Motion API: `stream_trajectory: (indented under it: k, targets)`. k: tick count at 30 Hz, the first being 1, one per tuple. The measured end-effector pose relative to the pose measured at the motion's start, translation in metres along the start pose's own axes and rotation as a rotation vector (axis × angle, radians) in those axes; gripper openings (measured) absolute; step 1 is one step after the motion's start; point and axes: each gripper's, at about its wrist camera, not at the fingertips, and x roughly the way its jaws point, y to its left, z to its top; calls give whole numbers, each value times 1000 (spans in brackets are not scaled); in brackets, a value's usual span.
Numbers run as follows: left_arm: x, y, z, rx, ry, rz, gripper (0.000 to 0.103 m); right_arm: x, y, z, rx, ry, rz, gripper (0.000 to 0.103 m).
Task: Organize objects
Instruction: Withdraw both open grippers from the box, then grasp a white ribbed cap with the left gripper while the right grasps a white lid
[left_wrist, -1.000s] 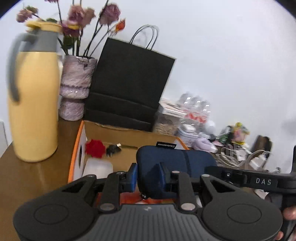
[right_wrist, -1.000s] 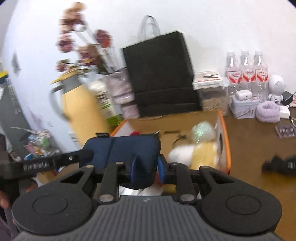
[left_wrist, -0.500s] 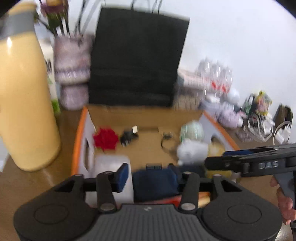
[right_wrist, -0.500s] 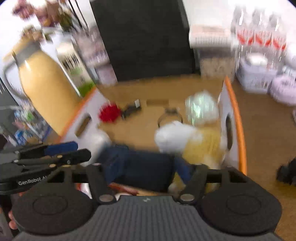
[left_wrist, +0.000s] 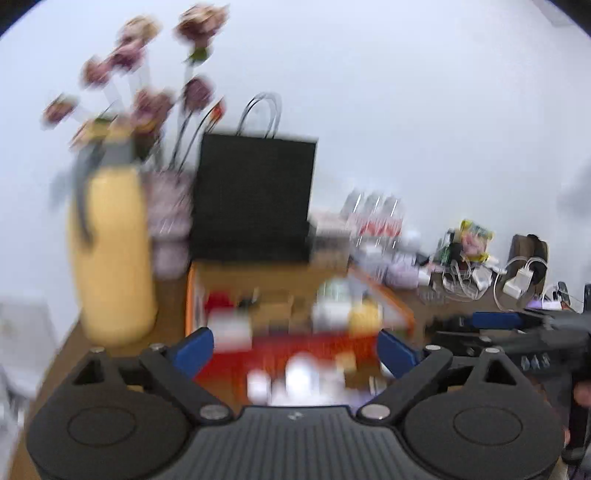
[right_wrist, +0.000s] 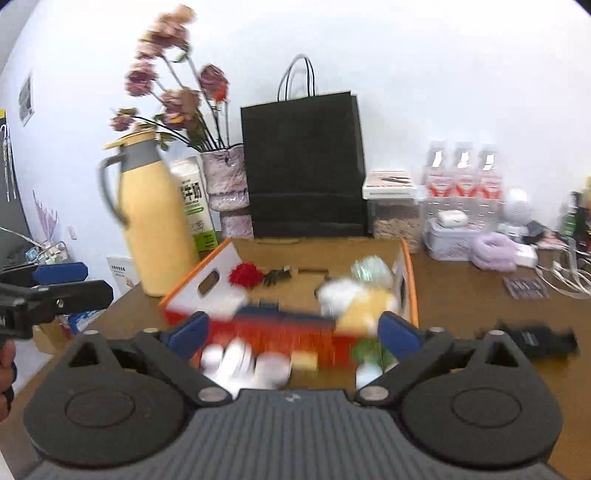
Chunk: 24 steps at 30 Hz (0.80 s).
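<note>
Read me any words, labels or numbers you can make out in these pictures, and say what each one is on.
No text reads clearly.
Milk carton: large dark characters and a green label, too blurred to read.
Water bottles: red and white labels, unreadable.
Flat box on the clear container: print too small.
Other gripper's side, in the left wrist view: light lettering, smeared by motion.

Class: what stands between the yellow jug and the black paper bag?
A green-and-white carton and the mottled flower vase, clearest in the right wrist view.
</note>
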Motion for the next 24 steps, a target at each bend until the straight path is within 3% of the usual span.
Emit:
stream_trajectory:
  k: [3,6,10,12,16,21,24]
  targets:
    - [-37,-11,-54,-54,67,16,94,-41,24,-60,-12,7,-50,101]
    - [-72,-18,-91,-35,114,37,94,-76,37,-103,-1,61,-11,101]
    - [-103,-21,-113,-1,159,74,94,-114,41,-138,-6,117,19,103]
    - [-108,-20,-118,-6,158,80,94,-121,40,-146,-13,136,-16,103]
    - [-107,-26,-117,-5,117,94,94,-129,36,-142,7,74,-69,103]
    - [-75,-29,-108,28,83,72,94,-116,34,-135,-45,29,-153,103]
    - [-47,-26,-91,67,54,54,93,-97,27,-128,-46,44,-150,100]
